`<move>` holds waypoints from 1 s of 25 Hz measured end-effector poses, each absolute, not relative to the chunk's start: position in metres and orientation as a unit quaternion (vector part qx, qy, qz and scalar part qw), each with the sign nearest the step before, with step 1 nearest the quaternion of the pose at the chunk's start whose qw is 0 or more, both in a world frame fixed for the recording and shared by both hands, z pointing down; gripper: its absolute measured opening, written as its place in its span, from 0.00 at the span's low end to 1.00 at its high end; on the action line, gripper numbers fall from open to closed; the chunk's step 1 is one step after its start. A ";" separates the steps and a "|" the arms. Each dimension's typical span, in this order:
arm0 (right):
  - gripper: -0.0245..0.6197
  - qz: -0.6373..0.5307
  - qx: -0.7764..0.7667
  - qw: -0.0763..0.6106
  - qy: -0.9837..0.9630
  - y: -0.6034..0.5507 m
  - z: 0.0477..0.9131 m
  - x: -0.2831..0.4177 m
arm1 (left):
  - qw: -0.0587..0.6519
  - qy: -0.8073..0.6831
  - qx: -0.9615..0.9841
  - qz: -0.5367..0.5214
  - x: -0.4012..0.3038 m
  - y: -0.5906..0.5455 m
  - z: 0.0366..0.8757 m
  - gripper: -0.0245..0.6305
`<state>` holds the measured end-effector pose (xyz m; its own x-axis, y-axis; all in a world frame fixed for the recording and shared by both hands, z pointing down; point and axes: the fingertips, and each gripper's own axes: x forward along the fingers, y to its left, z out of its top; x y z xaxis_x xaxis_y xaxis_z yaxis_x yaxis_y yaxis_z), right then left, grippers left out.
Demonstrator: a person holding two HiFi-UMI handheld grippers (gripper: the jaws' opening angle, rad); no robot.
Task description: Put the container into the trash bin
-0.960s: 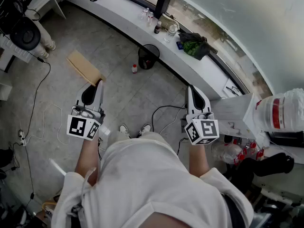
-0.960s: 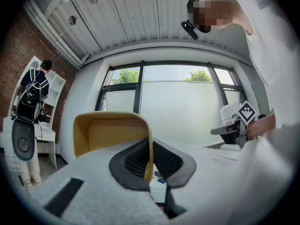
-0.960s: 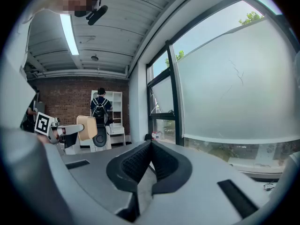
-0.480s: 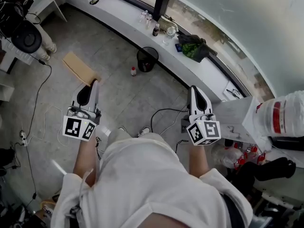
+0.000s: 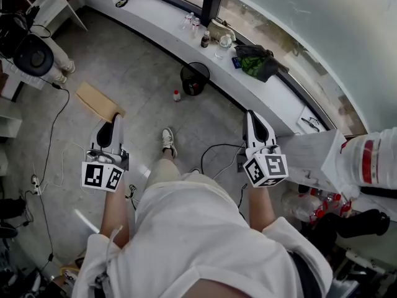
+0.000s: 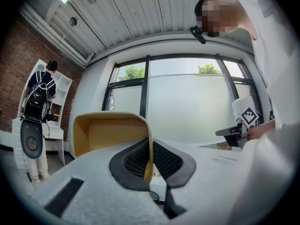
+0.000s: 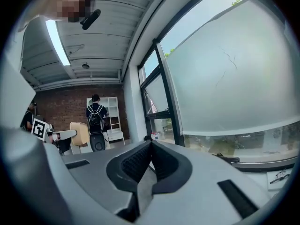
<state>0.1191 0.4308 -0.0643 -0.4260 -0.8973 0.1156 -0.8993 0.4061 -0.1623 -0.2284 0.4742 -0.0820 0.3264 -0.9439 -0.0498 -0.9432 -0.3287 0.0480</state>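
**Holding container in left tool, bin not reached**

Left gripper [image 5: 116, 120]: closed on the container [image 5: 97, 101]. The left gripper view shows one wall of the yellow-tan container [image 6: 107, 131] pinched between the ribbed pads, with the open side facing the camera. In that view the left gripper [image 6: 150, 150] carries it in the air, and nothing else touches it.

Head view: the container sticks out at about 11 o'clock from the left tool's tips, above the grey floor [image 5: 142, 73].

Right gripper [image 5: 250, 119]: jaws together, nothing between them. The right gripper view confirms that the pads of the right gripper [image 7: 151, 159] meet at the tips.

Trash bin [image 5: 195, 78]: black mesh, upright on the floor, up against the base of the window ledge [image 5: 173, 25]. It sits at about 1 o'clock from the left tool and 11 o'clock from the right tool. The container is well apart from it.

Other items:
- A small bottle [image 5: 177, 95] stands on the floor just beside the bin, at its 7 o'clock.
- A green bag [image 5: 255, 61] lies on the ledge at about 2 o'clock from the bin, with a few bottles near it.
- One shoe [image 5: 167, 140] of the person is forward, between the two tools.
- A black cable [image 5: 218, 146] loops on the floor near the right tool.
- A second person [image 6: 39, 96] with a backpack stands by white shelves, at 9 o'clock in the left gripper view.
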 end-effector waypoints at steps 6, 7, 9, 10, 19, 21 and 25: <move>0.04 0.105 0.553 0.015 -0.826 0.373 -0.058 0.109 | 0.027 -0.547 0.835 -0.056 -0.221 0.389 -0.063 0.07; 0.04 0.108 0.556 0.015 -0.824 0.358 -0.059 0.104 | 0.031 -0.543 0.837 -0.061 -0.223 0.370 -0.063 0.07; 0.04 0.109 0.557 0.016 -0.823 0.325 -0.066 0.090 | 0.029 -0.533 0.843 -0.069 -0.230 0.333 -0.069 0.07; 0.04 0.104 0.557 0.019 -0.824 0.309 -0.071 0.083 | 0.026 -0.528 0.846 -0.072 -0.233 0.315 -0.072 0.07; 0.04 0.084 0.584 0.046 -0.806 0.204 -0.086 0.040 | 0.070 -0.483 0.869 -0.079 -0.266 0.188 -0.056 0.07; 0.04 0.093 0.587 0.054 -0.802 0.191 -0.080 0.041 | 0.080 -0.475 0.873 -0.070 -0.263 0.168 -0.050 0.07; 0.04 0.114 0.593 0.060 -0.795 0.159 -0.065 0.058 | 0.090 -0.455 0.884 -0.055 -0.241 0.135 -0.044 0.07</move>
<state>0.0578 0.1595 -0.0649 -0.2890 -0.9292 0.2304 -0.9565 0.2702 -0.1101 -0.2410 0.1348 -0.0435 0.5795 -0.8148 -0.0162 -0.7948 -0.5695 0.2098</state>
